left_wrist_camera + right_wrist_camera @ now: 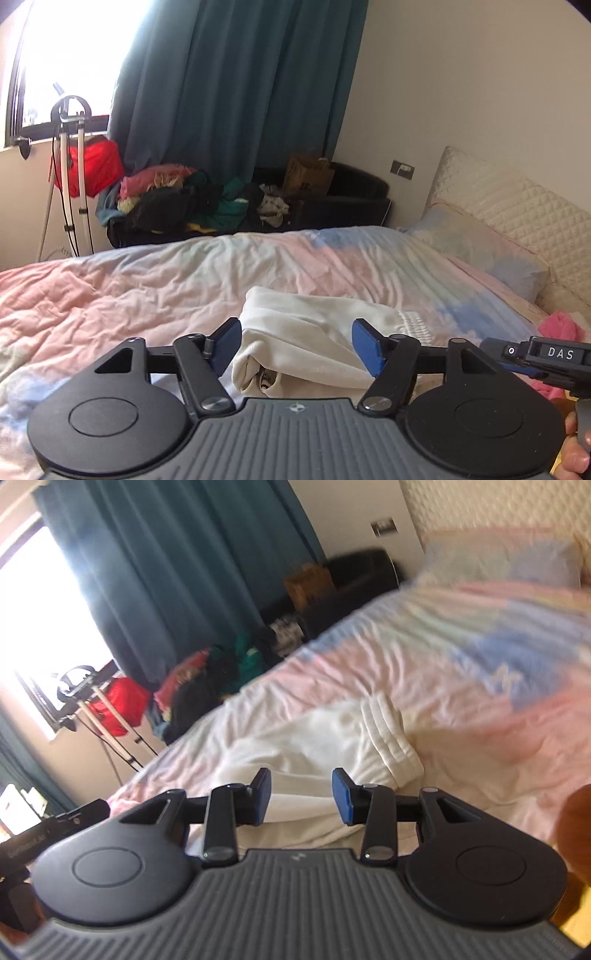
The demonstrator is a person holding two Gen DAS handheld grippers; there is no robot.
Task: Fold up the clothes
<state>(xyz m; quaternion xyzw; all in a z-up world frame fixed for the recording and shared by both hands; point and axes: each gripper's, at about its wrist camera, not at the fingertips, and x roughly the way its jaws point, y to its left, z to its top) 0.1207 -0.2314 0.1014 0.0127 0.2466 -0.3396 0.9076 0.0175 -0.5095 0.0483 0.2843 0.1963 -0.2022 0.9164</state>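
My left gripper [295,345] has its jaws spread wide, blue pads [226,345] clear of any cloth; nothing is held between them. My right gripper [301,797] has its jaws parted more narrowly, and they too hold nothing, the pads hanging above the fabric rather than pressing on it.

The white garment [310,332] lies folded in a bundle on the bed [110,288], on the pink, white and blue cover, just ahead of both grippers.

My left view is sharp: it shows a label tucked inside the open near end of the garment, a pillow [476,251] against the quilted headboard [524,210], a pink cloth [563,325] at the bed's right edge, and the other gripper's body reaching in from the right with fingers below it. My right view is tilted and blurred; it shows the garment's ribbed band [391,734] far more plainly. Both views take in the teal curtain [236,92] and the heap of clothes [173,199] beyond the bed.
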